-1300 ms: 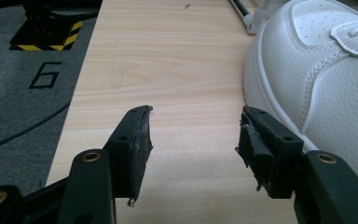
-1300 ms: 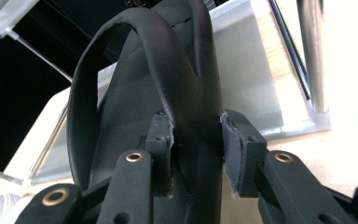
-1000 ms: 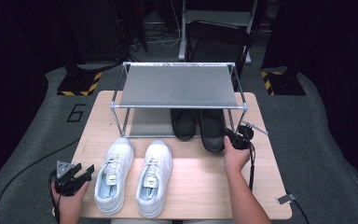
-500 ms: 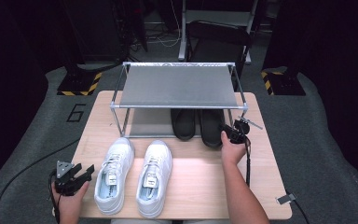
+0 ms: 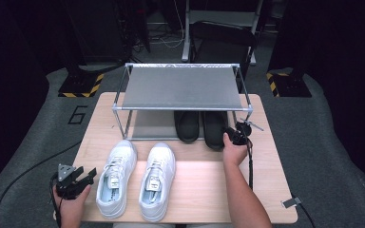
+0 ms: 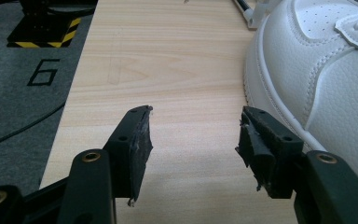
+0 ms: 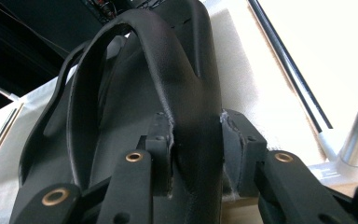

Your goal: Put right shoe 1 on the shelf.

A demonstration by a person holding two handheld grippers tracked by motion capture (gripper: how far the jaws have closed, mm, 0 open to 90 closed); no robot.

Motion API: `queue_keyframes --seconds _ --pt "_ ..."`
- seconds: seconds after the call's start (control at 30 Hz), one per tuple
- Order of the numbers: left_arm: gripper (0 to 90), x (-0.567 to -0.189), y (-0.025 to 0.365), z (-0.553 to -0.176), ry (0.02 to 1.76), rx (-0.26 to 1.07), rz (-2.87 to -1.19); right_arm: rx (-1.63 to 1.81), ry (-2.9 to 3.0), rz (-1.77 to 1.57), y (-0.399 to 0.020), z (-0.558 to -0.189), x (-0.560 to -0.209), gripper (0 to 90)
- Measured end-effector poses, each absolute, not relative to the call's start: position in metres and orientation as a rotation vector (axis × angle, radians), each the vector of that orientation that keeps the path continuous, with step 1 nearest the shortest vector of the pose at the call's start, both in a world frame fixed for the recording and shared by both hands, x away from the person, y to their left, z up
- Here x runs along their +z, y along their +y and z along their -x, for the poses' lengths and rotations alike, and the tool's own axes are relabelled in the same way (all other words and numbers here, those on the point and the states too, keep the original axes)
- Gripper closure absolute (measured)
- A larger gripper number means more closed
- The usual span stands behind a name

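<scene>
The right gripper (image 7: 196,154) pinches the heel wall of a black shoe (image 7: 135,88): one pad sits inside the collar and the other outside, a hold that lets the shoe be slid along the rack's lower shelf. In the high view that shoe (image 5: 215,129) lies just right of centre, beside its twin (image 5: 187,125), both toes tucked under the grey shelf of the metal shoe rack (image 5: 183,87). The pads seem to press the leather, though the close view leaves the contact a little uncertain. At the lower left of the high view the left gripper (image 5: 86,176) waits with its jaws spread and nothing between them, just beside the left white sneaker (image 5: 116,177). The second white sneaker (image 5: 156,180) lies parallel on the wooden table (image 5: 266,190), toes towards the rack, probably lined up for shelving.
</scene>
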State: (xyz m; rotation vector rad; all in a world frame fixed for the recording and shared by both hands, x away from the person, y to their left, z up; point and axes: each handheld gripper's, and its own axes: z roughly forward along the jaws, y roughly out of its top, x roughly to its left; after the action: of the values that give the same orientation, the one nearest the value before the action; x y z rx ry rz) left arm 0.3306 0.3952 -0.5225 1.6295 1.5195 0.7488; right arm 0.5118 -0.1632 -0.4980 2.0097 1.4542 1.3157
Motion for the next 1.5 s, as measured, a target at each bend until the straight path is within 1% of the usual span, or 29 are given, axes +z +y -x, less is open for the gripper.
queue_keyframes --seconds 0.5,1.1,1.5 --pt "43.2 -0.523 0.399 -0.329 1.527 0.748 -1.631 1.349 1.419 -1.989 -0.156 -0.524 -0.502 65.2" --pt "43.2 -0.525 0.398 -0.329 1.52 0.761 -1.625 1.349 1.373 -1.98 -0.151 -0.528 -0.508 65.0" --pt "43.2 -0.524 0.398 -0.329 1.52 0.746 -1.633 1.305 1.352 -1.981 -0.144 -0.53 -0.515 64.8"
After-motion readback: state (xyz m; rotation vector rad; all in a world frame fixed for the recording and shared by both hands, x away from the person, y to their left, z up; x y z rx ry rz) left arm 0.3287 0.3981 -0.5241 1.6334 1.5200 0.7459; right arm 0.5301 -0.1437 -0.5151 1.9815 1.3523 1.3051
